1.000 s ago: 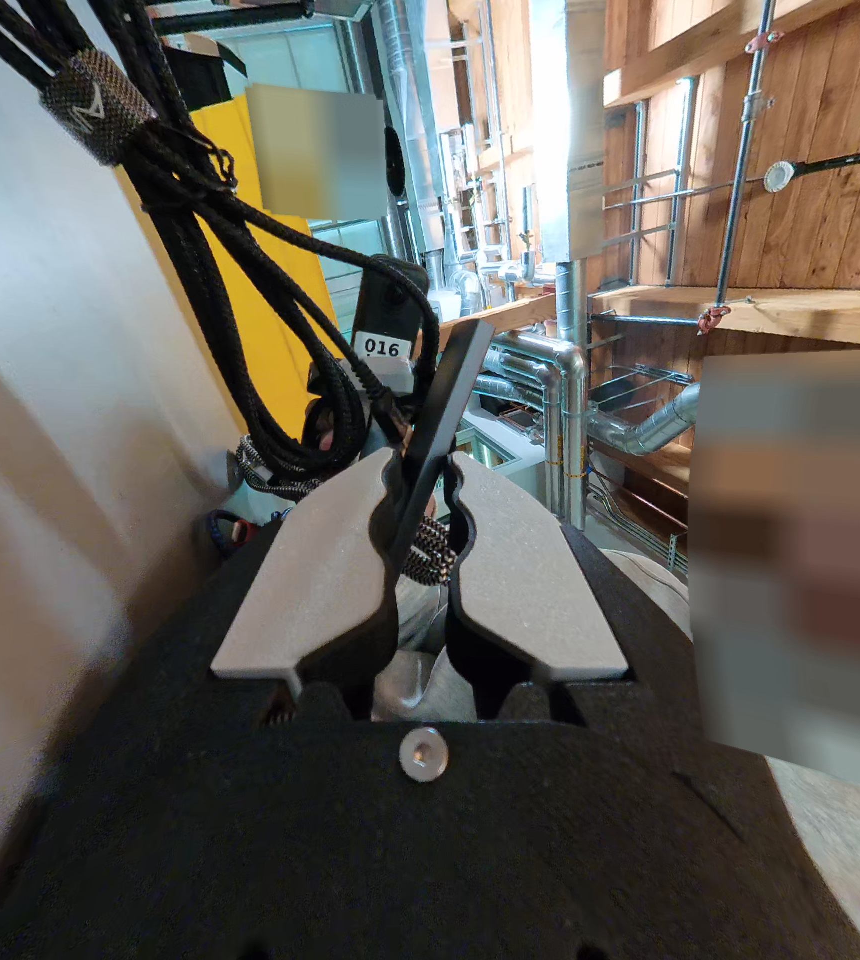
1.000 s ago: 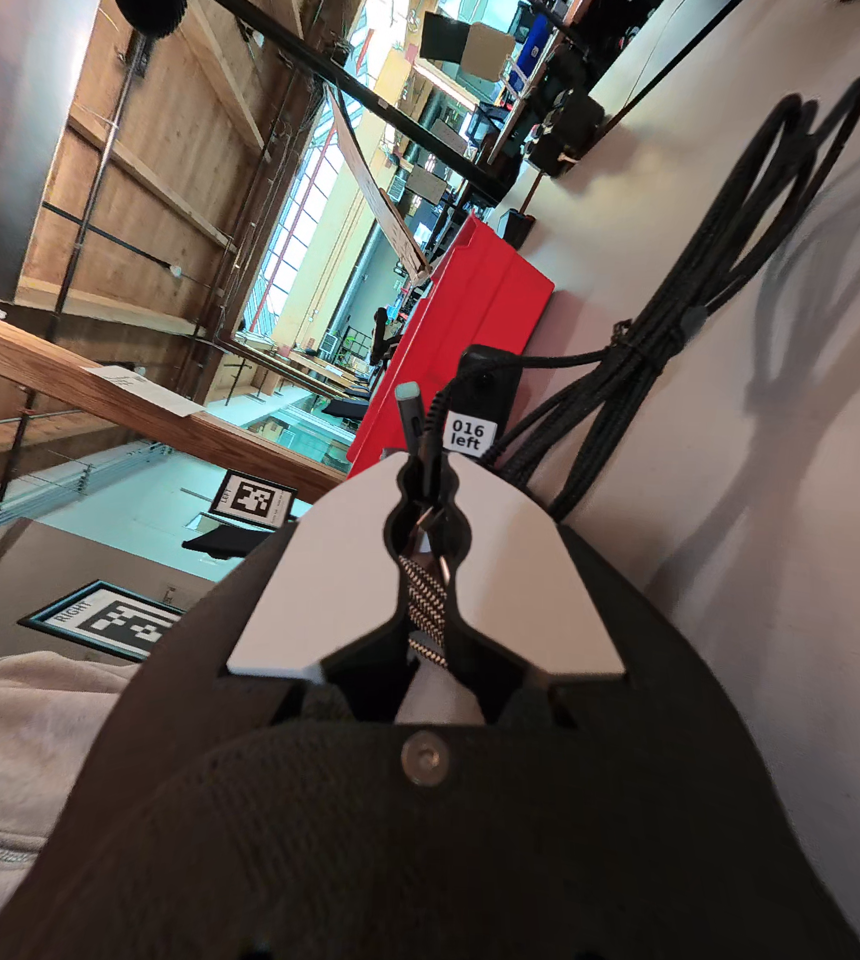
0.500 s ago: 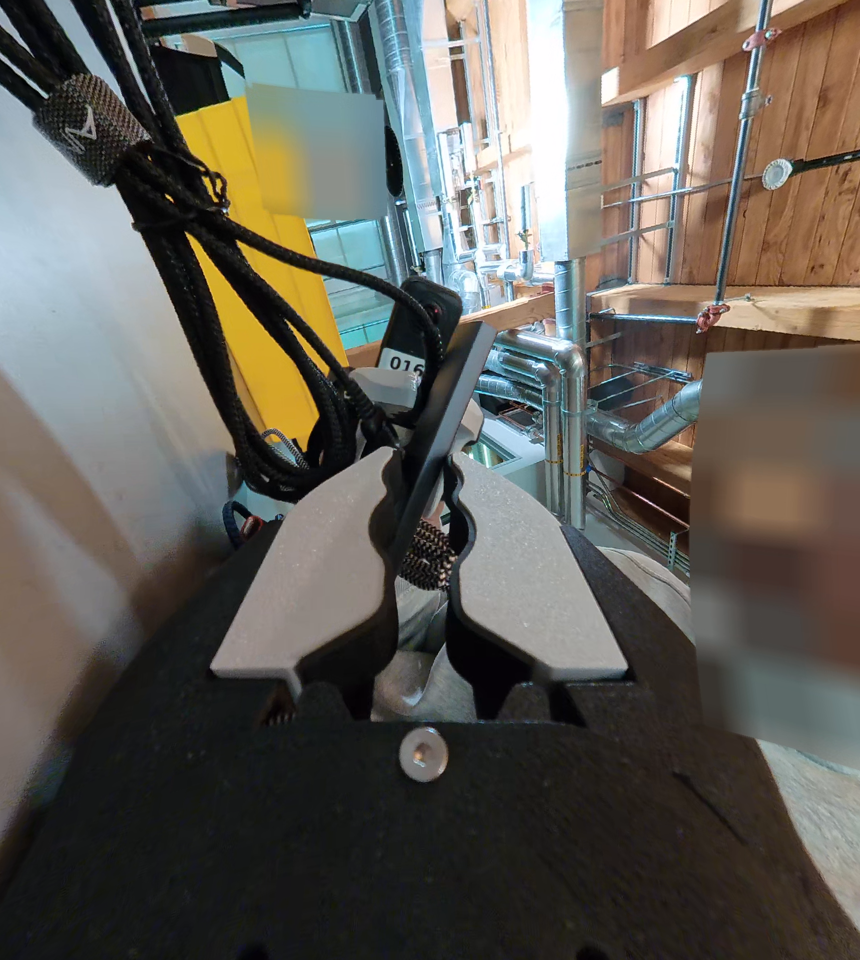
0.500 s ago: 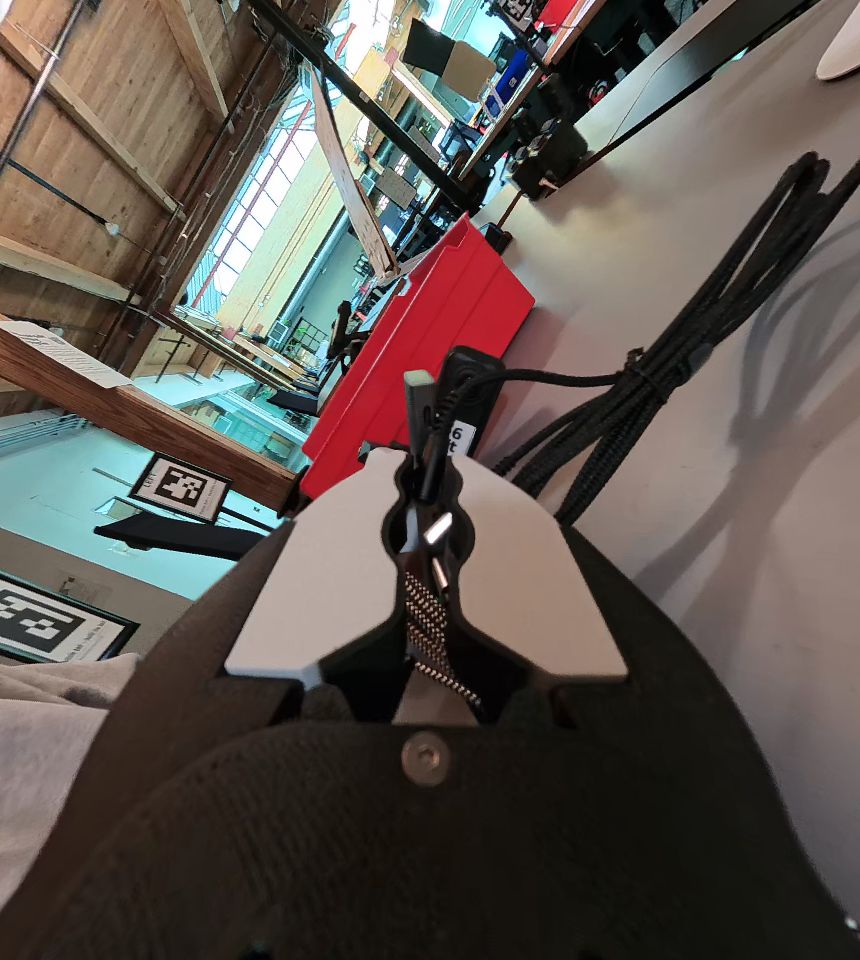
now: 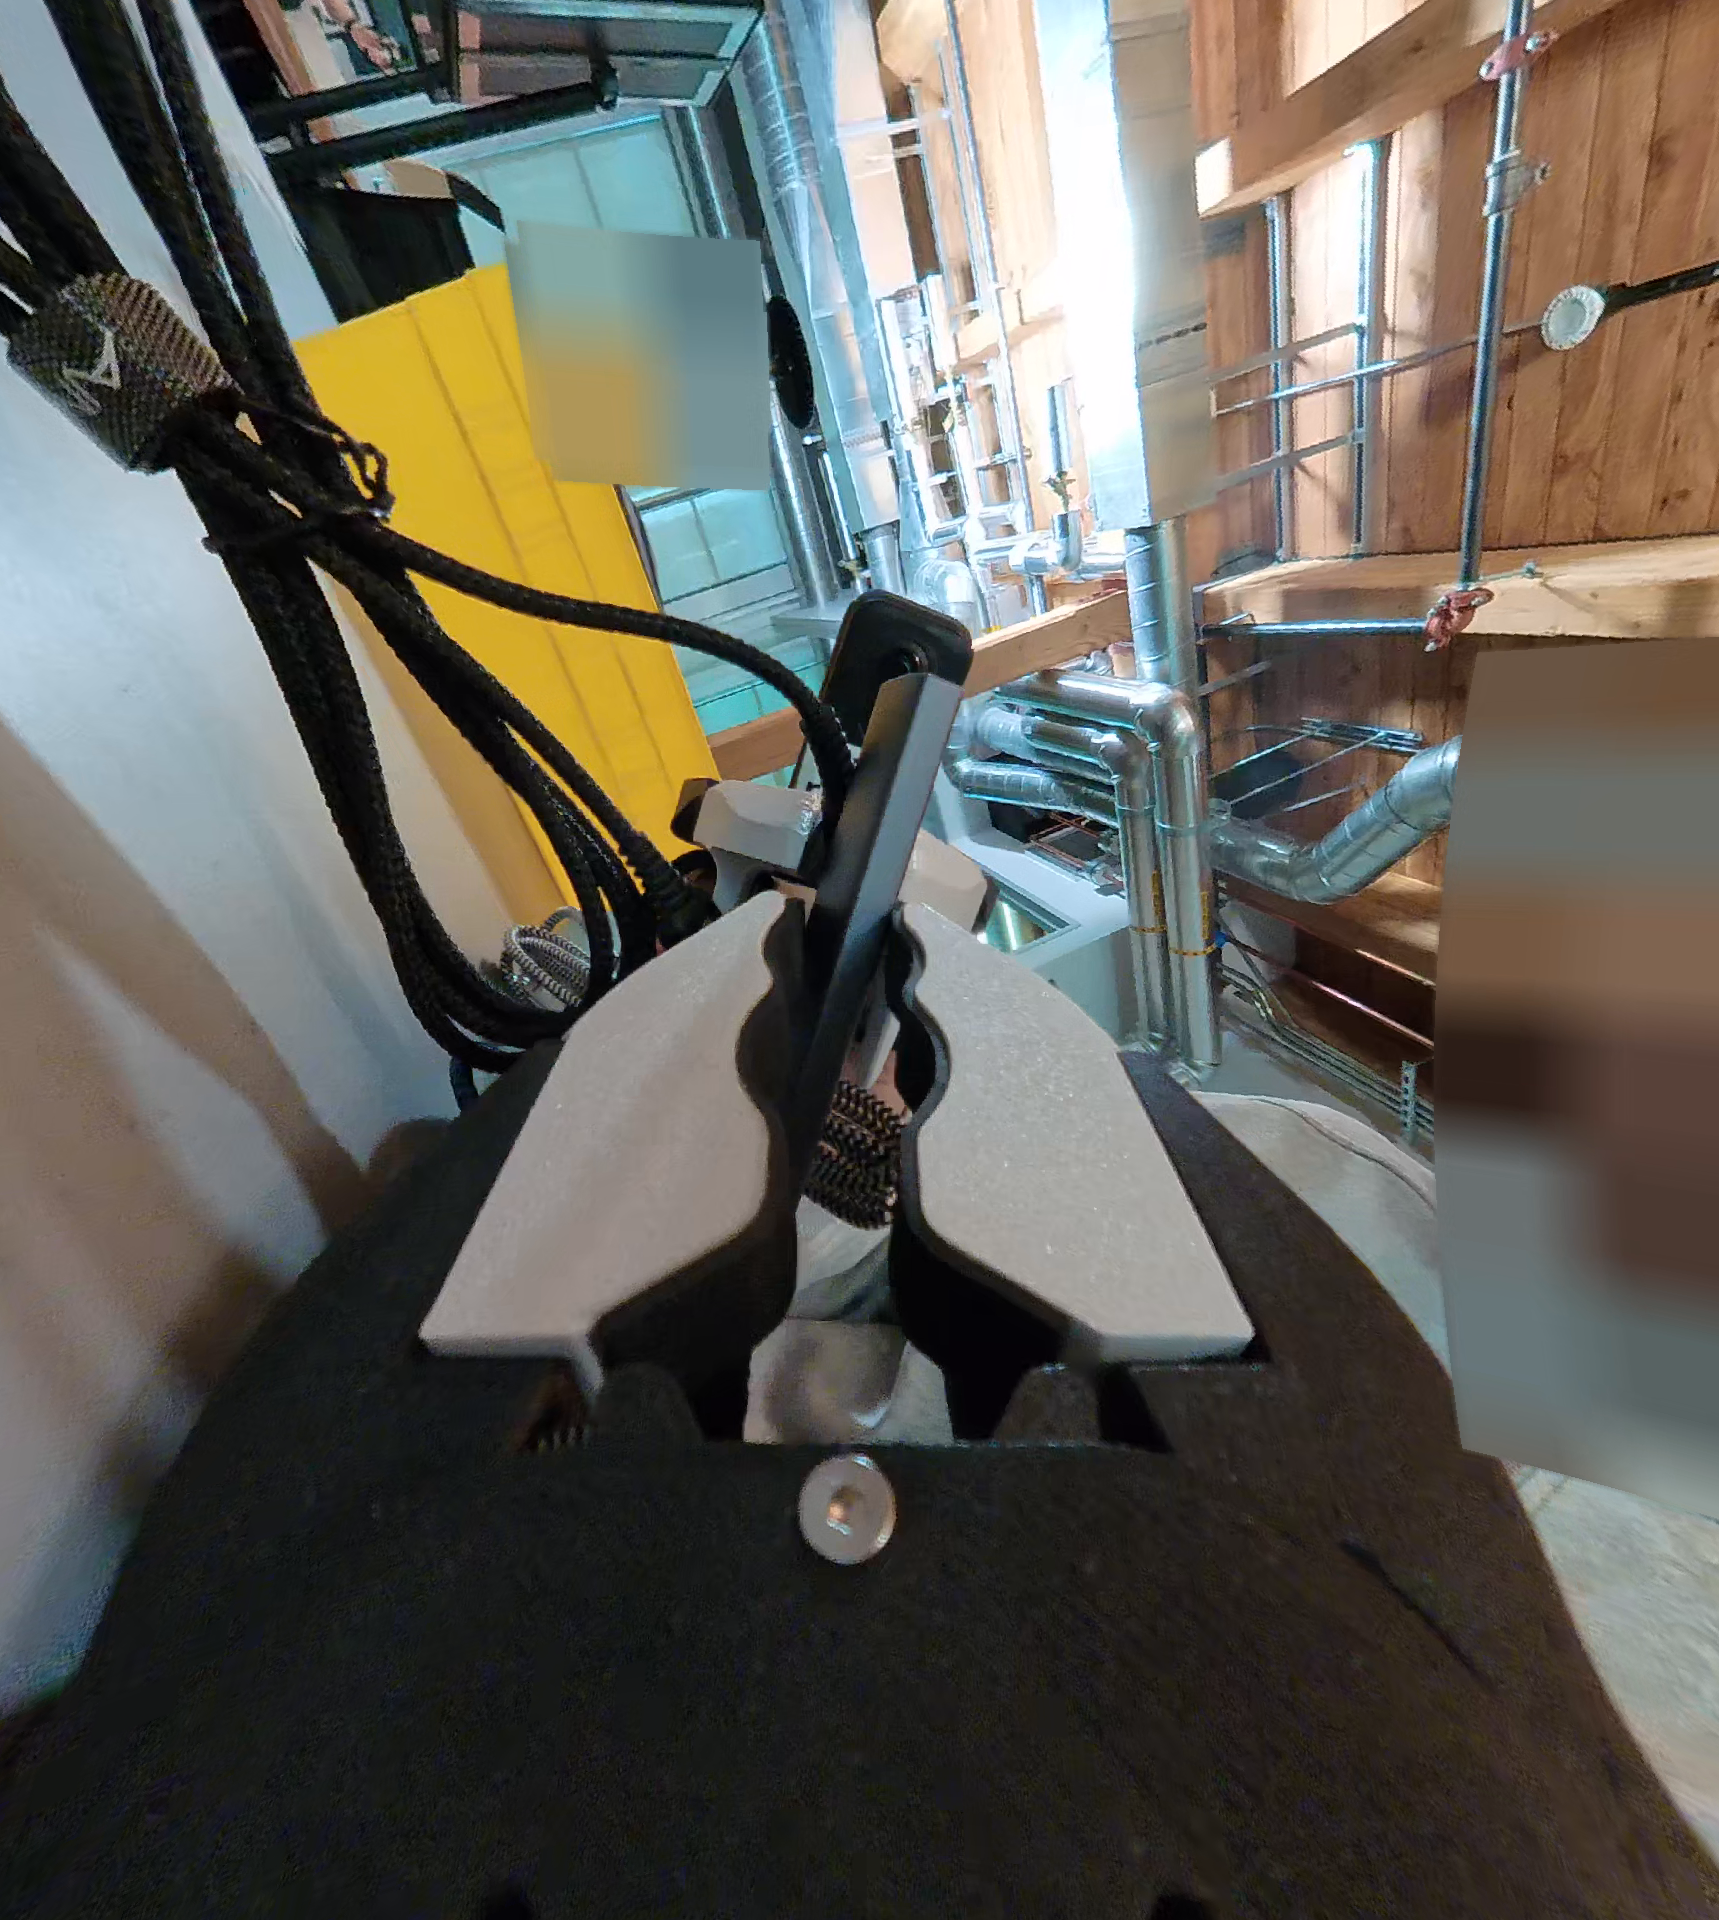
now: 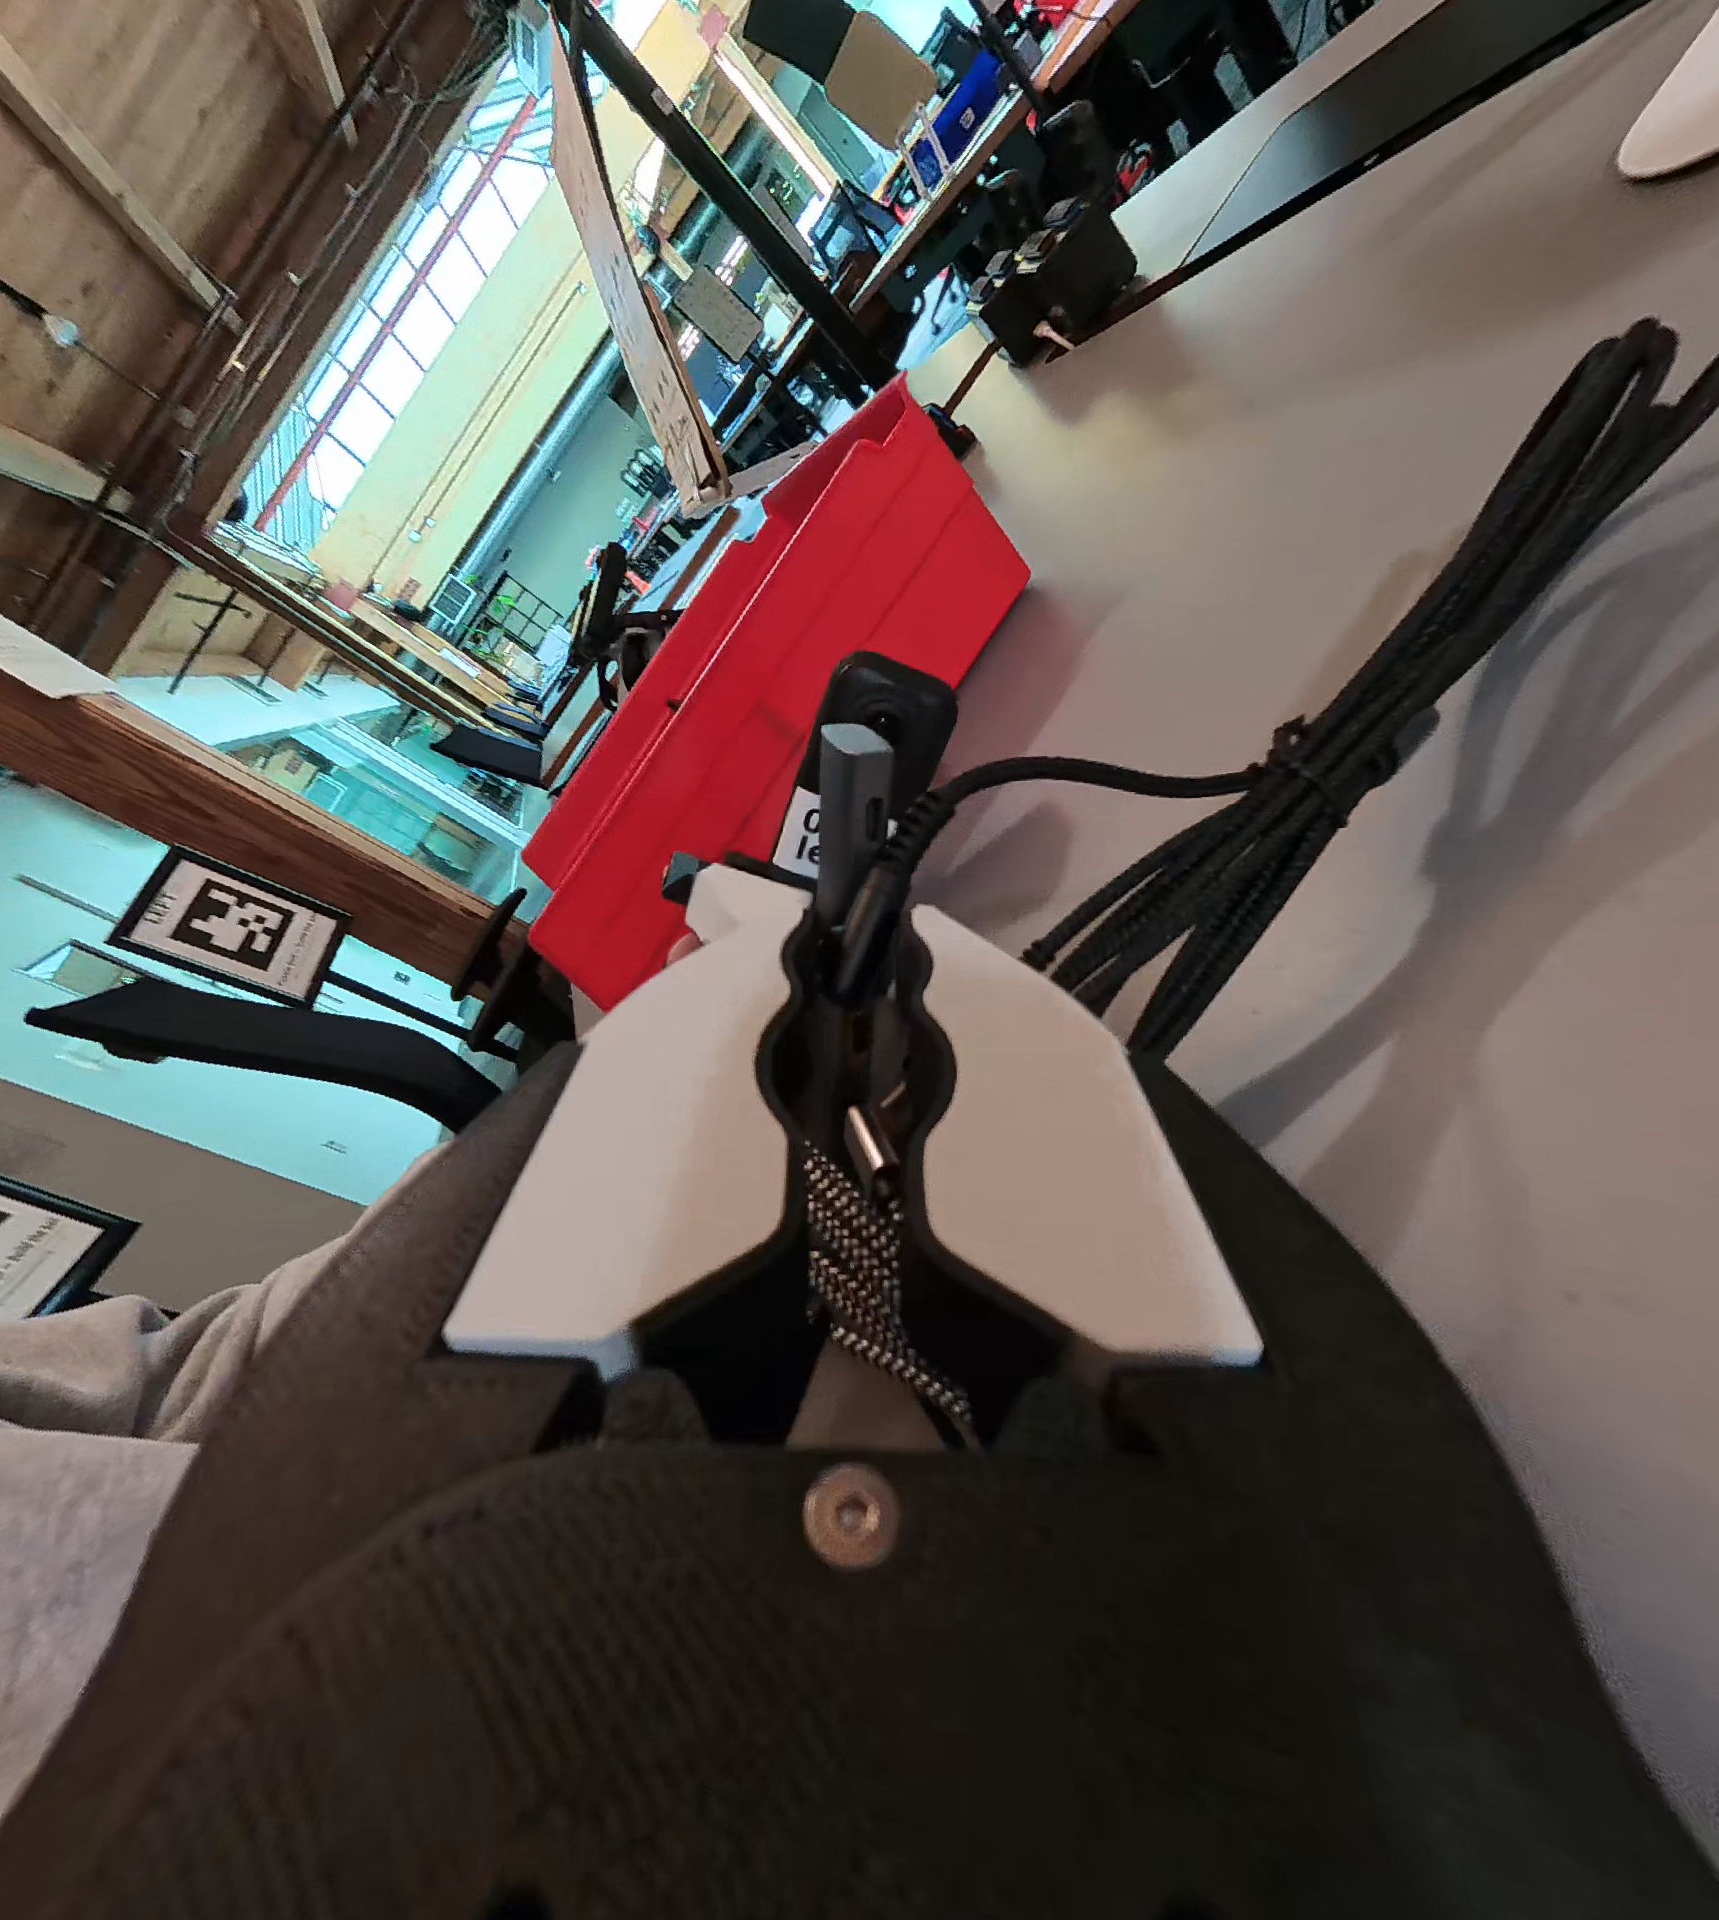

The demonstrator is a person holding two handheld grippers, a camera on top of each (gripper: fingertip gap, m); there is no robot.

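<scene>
My left gripper [image 5: 842, 925] is shut on a thin dark grey flat device [image 5: 870, 831] that sticks up between its fingers. A black-and-white braided cable [image 5: 855, 1153] hangs behind the device. My right gripper [image 6: 857, 940] is shut on the black plug [image 6: 870, 914] of a black braided cable [image 6: 1094, 774]. The plug sits right beside the end of the grey device [image 6: 850, 790], which has a small port on its side. A silver plug on the braided cable [image 6: 876, 1153] hangs between the right fingers. The two grippers face each other, and the right one [image 5: 761, 821] shows in the left wrist view.
A strapped bundle of black cable [image 6: 1374, 748] lies on the grey table [image 6: 1509, 1091], also in the left wrist view [image 5: 242, 540]. A red bin [image 6: 834, 623] and a yellow bin [image 5: 481, 582] stand behind. A person's grey sleeve [image 6: 55, 1455] is at the lower left.
The two grippers have come closer together. The black plug has moved up against the end of the grey device. Both grips are unchanged.
</scene>
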